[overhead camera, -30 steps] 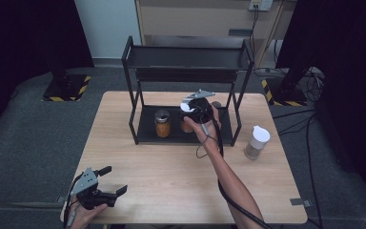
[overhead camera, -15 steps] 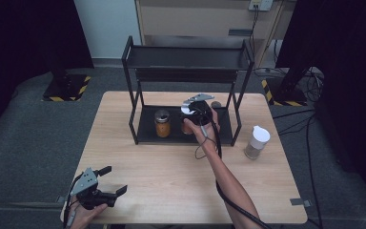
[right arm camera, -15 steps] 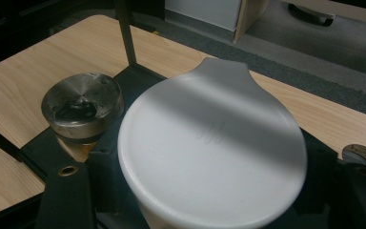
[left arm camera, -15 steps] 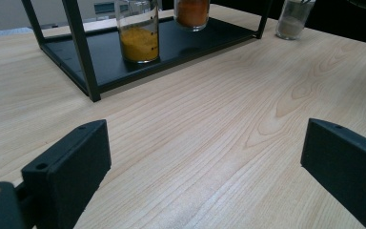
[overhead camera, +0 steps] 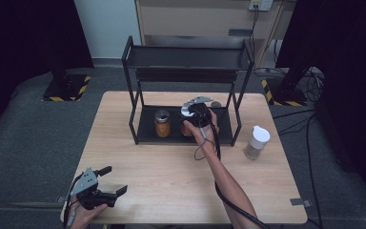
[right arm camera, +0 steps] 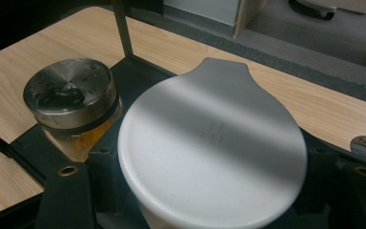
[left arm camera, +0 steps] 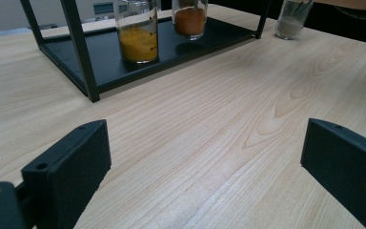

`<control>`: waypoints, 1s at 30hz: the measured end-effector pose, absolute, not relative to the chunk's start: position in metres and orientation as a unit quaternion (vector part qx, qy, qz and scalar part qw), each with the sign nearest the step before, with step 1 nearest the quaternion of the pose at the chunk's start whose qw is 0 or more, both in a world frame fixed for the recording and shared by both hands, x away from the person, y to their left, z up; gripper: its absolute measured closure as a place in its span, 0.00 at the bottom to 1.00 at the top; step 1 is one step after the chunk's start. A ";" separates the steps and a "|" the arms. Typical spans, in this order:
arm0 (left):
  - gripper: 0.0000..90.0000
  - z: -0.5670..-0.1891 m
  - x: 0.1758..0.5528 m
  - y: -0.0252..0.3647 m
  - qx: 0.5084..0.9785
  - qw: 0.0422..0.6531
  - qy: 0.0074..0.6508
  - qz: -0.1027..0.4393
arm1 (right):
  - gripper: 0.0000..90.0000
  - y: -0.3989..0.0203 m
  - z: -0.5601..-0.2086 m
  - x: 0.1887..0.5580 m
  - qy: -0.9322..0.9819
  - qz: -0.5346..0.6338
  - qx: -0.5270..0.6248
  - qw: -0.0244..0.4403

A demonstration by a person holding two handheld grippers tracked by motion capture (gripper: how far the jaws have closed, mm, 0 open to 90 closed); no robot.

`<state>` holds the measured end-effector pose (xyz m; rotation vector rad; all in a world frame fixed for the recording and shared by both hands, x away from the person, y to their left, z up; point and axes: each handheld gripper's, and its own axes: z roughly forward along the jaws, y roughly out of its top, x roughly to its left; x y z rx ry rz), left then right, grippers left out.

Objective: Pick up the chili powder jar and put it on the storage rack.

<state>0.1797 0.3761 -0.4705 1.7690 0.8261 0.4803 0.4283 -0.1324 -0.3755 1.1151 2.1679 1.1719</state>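
High view: black rack (overhead camera: 138, 90) on a wooden table (overhead camera: 171, 186), white-lidded jar (overhead camera: 257, 142) standing apart.
Right gripper (overhead camera: 196, 113) clamps a white-lidded jar (right arm camera: 212, 143) beside a metal-lidded jar (overhead camera: 162, 123), barely moved; left gripper (overhead camera: 107, 183) gapes empty.

You have three jars in all: one with yellow powder (overhead camera: 162, 123) and one with orange powder (left arm camera: 189, 18) on the bottom shelf of the single black rack (overhead camera: 187, 57), and one white-lidded jar (overhead camera: 256, 142) on the tabletop (overhead camera: 171, 191). You hold two grippers, the left (overhead camera: 106, 183) and the right (overhead camera: 195, 112).

Dark curtains (overhead camera: 24, 33) and a wooden cabinet (overhead camera: 195, 19) behind the table.
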 end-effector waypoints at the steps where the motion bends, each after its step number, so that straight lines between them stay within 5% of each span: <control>1: 0.02 -0.471 0.180 0.376 0.743 0.536 0.347 0.202 | 0.34 -0.132 -0.375 0.428 0.782 0.423 0.402 0.217; 30: 0.02 -0.470 0.180 0.376 0.744 0.536 0.345 0.201 | 0.29 -0.128 -0.389 0.422 0.778 0.427 0.402 0.225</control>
